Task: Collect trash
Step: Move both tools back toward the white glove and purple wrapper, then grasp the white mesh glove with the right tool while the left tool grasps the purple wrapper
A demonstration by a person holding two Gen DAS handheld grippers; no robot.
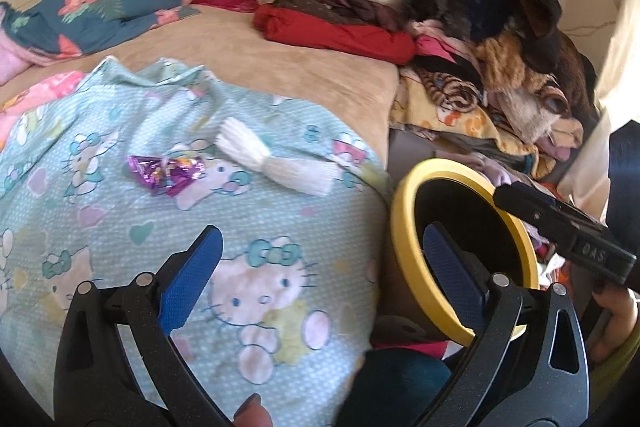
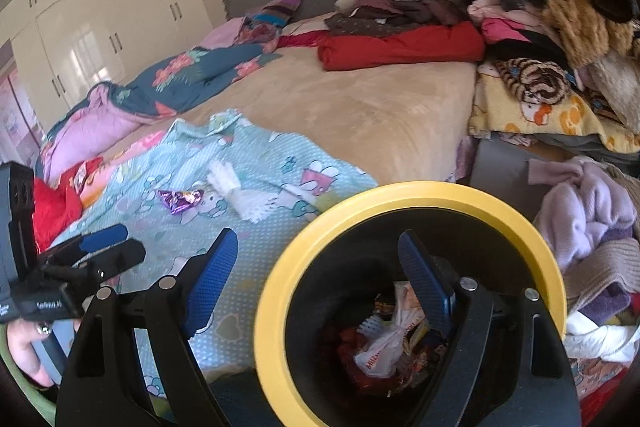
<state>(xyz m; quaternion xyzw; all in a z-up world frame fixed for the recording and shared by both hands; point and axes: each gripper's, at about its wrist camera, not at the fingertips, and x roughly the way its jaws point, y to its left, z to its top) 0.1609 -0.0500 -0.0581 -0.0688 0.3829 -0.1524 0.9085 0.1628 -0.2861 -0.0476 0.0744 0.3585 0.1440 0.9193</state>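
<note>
A purple foil wrapper [image 1: 166, 173] and a white tissue-like wad [image 1: 276, 159] lie on a light blue Hello Kitty sheet [image 1: 240, 227] on the bed. Both also show in the right wrist view, the wrapper [image 2: 180, 200] and the wad [image 2: 236, 193]. A black bin with a yellow rim [image 2: 276, 267] stands beside the bed, holding wrappers and a white bag [image 2: 392, 339]. My left gripper [image 1: 320, 267] is open and empty over the sheet's edge. My right gripper [image 2: 320, 275] is open and empty above the bin rim. The bin rim [image 1: 404, 227] shows right of my left gripper.
A heap of clothes and blankets [image 2: 520, 7] fills the bed's right side. A floral quilt [image 2: 192, 75] lies at the far left. White wardrobes [image 2: 100, 27] stand behind. More laundry [image 2: 588, 219] is piled right of the bin.
</note>
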